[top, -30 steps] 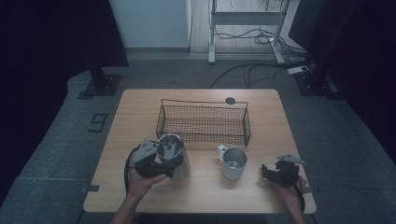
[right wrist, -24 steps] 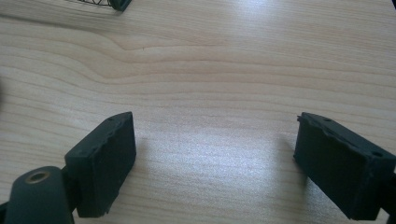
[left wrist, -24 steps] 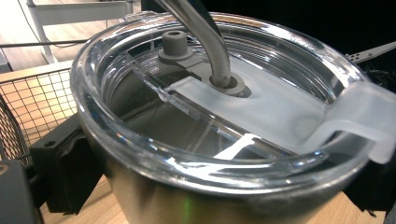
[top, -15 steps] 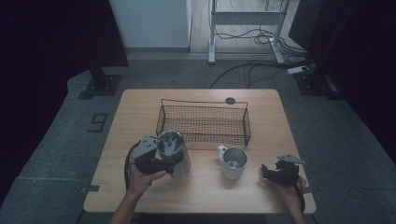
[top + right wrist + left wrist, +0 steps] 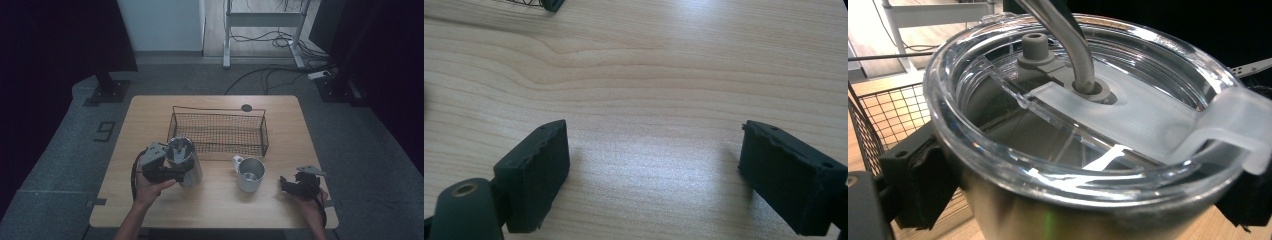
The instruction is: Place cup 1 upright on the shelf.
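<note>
A steel tumbler (image 5: 182, 152) with a clear lid and a metal straw is at the table's front left, in front of the wire basket (image 5: 218, 133). My left gripper (image 5: 178, 174) is shut on the tumbler's body, just below the rim. In the left gripper view the tumbler's lid (image 5: 1073, 115) is very close, with a black jaw on each side, and my left gripper (image 5: 1078, 205) clamps the steel wall. A steel mug (image 5: 250, 174) stands right of the tumbler. At the front right my right gripper (image 5: 294, 186) rests low. My right gripper (image 5: 654, 175) is open over bare wood.
The black wire basket holds nothing that I can see and stands mid-table. A small black round disc (image 5: 246, 107) lies behind it. Bare wooden table (image 5: 220, 205) stretches along the front edge. Cables and a metal stand's legs lie on the floor beyond the table.
The left gripper and the tumbler have shifted very slightly toward the basket. The right gripper and the mug have not moved.
</note>
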A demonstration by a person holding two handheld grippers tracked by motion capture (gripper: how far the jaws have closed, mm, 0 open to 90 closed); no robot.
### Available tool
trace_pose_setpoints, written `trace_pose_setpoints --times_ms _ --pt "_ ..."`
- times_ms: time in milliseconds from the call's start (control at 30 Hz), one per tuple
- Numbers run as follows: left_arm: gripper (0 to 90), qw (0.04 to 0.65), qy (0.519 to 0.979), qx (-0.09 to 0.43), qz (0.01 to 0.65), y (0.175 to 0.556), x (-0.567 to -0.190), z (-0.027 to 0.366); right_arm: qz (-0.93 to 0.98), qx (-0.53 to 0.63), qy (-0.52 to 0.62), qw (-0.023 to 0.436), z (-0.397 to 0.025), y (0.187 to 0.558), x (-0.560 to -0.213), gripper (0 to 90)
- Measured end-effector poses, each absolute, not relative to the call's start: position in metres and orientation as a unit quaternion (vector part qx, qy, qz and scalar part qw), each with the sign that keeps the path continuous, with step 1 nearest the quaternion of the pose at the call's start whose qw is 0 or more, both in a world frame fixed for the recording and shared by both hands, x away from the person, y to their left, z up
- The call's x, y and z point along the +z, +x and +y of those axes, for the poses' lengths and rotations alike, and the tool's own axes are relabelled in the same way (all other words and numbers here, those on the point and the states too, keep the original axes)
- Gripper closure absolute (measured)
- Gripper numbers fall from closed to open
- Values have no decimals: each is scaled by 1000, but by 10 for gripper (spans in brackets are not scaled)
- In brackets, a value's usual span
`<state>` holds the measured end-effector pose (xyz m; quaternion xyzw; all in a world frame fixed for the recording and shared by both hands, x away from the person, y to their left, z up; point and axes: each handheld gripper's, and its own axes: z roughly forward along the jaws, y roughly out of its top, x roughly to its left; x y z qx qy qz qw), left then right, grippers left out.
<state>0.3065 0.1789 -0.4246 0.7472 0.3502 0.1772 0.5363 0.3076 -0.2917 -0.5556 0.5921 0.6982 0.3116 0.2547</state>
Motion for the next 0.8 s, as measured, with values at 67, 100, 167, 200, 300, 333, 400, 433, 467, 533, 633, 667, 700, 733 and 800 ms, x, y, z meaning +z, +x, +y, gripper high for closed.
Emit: trace_pose_setpoints --times_ms 67,100,167,200,300,333,400,433,467,533,633,667,700,733,800 --pt "41 535 748 177 351 308 -424 179 698 312 592 255 -292 308 -556 124" --pt "41 535 747 177 351 308 -424 179 698 312 592 255 -292 308 -556 124" --pt "41 535 747 176 353 311 -422 180 698 312 592 255 -292 308 -556 124" --pt "41 535 747 176 353 311 -422 180 698 312 592 255 -292 308 -556 124" --pt "41 535 746 177 354 313 -420 181 698 312 592 255 -292 308 -556 124" --pt "41 536 745 179 354 314 -418 181 698 312 592 255 -292 308 -556 124" --pt "41 536 745 179 354 315 -418 181 698 312 592 255 -292 308 -556 124" --pt "41 536 745 179 354 315 -418 182 698 312 592 255 -292 308 -556 124" --pt "41 536 745 179 355 316 -417 182 698 312 592 255 -292 308 -556 125" --pt "41 535 745 179 356 317 -417 181 698 311 592 255 -292 308 -556 125" --pt "41 534 745 180 357 319 -417 181 698 312 592 255 -292 308 -556 125" --pt "41 535 745 180 357 320 -416 181 698 312 592 255 -292 308 -556 124" --pt "41 534 745 181 357 321 -416 181 698 312 592 255 -292 308 -556 125" --pt "41 534 745 181 357 321 -416 181 698 312 592 255 -292 308 -556 125" --pt "41 534 745 182 357 322 -415 181 698 311 592 255 -292 308 -556 125"
